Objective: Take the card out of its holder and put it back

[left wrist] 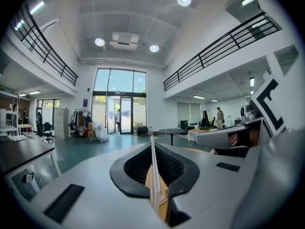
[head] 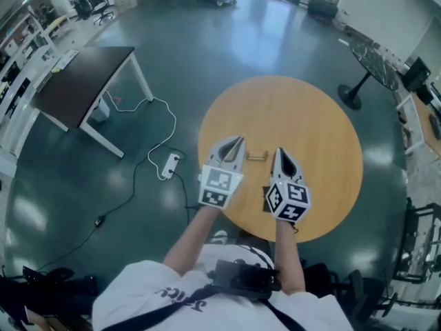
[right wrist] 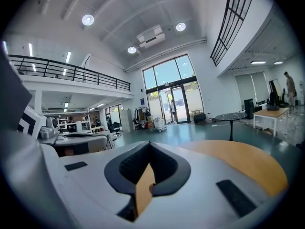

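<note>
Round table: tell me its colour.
The round table is orange-tan wood, clearest in the head view.

Two claws (head: 240,141) (head: 278,152), one card (left wrist: 153,168), one holder (head: 256,156), one round table (head: 313,126), one desk (head: 83,81)

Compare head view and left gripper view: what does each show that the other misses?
Head view only: the small wooden holder on the round table, and a power strip on the floor. Left gripper view only: a thin white card, edge-on, pinched in the left claw. Both: the left claw and the right claw, side by side.
</note>
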### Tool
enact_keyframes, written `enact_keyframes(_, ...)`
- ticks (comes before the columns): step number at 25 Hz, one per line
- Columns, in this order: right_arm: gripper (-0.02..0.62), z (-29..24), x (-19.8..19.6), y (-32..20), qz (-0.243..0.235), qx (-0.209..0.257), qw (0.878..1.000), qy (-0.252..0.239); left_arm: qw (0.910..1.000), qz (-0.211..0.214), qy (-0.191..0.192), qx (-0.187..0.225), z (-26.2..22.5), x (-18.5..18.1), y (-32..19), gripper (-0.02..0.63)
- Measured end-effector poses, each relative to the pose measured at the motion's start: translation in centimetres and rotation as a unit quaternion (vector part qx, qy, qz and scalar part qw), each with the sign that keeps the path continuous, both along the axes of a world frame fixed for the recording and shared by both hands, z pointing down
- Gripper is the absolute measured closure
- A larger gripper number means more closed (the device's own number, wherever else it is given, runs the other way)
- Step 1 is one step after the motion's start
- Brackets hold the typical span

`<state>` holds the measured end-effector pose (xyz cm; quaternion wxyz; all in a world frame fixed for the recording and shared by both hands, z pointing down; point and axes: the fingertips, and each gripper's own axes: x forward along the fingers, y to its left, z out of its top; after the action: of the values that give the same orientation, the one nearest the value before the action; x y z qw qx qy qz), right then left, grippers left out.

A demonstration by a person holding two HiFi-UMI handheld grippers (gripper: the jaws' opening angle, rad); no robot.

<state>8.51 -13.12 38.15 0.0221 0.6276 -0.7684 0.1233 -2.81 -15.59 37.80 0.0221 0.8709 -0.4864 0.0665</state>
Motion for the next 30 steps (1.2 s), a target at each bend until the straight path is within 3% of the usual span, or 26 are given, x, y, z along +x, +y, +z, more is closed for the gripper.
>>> enact_keyframes(14, 0.574, 4.1, 2.8, -0.1, -0.002, -0.056, 0.998, -0.029, 0.9980, -0.009, 0.000, -0.062, 5.9, -0.9, -2.3, 0.581)
enact_keyframes(24, 0.574, 8.2, 4.0, 0.2, -0.003, -0.106, 0.993, -0.044, 0.9964, 0.066, -0.042, -0.031, 6.6, -0.9, -5.2, 0.581)
enact_keyframes(30, 0.574, 9.3, 5.3, -0.4, -0.004, -0.115, 0.993, -0.033, 0.9894, 0.129, -0.068, -0.002, 5.5, 1.0, -6.8, 0.581)
